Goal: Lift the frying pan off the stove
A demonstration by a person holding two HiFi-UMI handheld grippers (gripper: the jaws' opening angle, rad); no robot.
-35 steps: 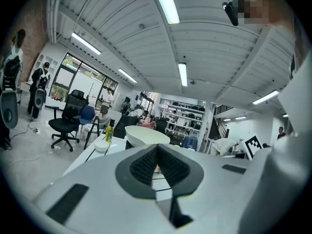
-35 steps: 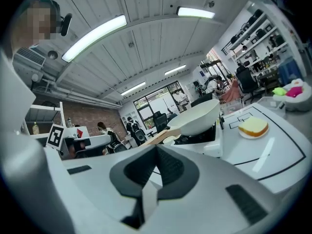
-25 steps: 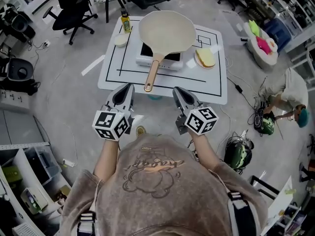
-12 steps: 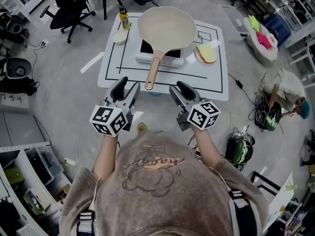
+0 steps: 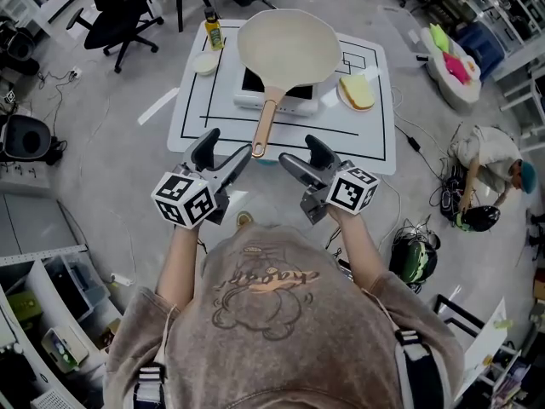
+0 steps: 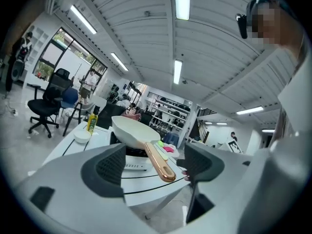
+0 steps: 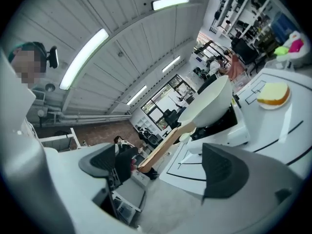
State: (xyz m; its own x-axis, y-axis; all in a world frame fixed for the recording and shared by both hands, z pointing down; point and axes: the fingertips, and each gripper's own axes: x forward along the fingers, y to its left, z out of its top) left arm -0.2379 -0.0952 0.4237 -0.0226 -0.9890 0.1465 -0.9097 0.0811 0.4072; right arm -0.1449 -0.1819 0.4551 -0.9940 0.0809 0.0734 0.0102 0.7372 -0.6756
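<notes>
Frying pan (image 5: 288, 48) seated on the stove (image 5: 277, 99), on the white counter (image 5: 375, 139).
The left claw (image 5: 226, 146) and right claw (image 5: 300, 150) are held just short of its handle (image 5: 262, 130); both have just been opened wide, with nothing gripped.

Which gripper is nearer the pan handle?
Left. Left gripper sits just left of the frying pan handle, at its tip; right gripper farther off to the right. Both grippers' jaws have just been opening, nothing between them.

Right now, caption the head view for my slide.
Fingers just opened, empty, the left gripper and right gripper face the round cream frying pan on the white stove.
</notes>
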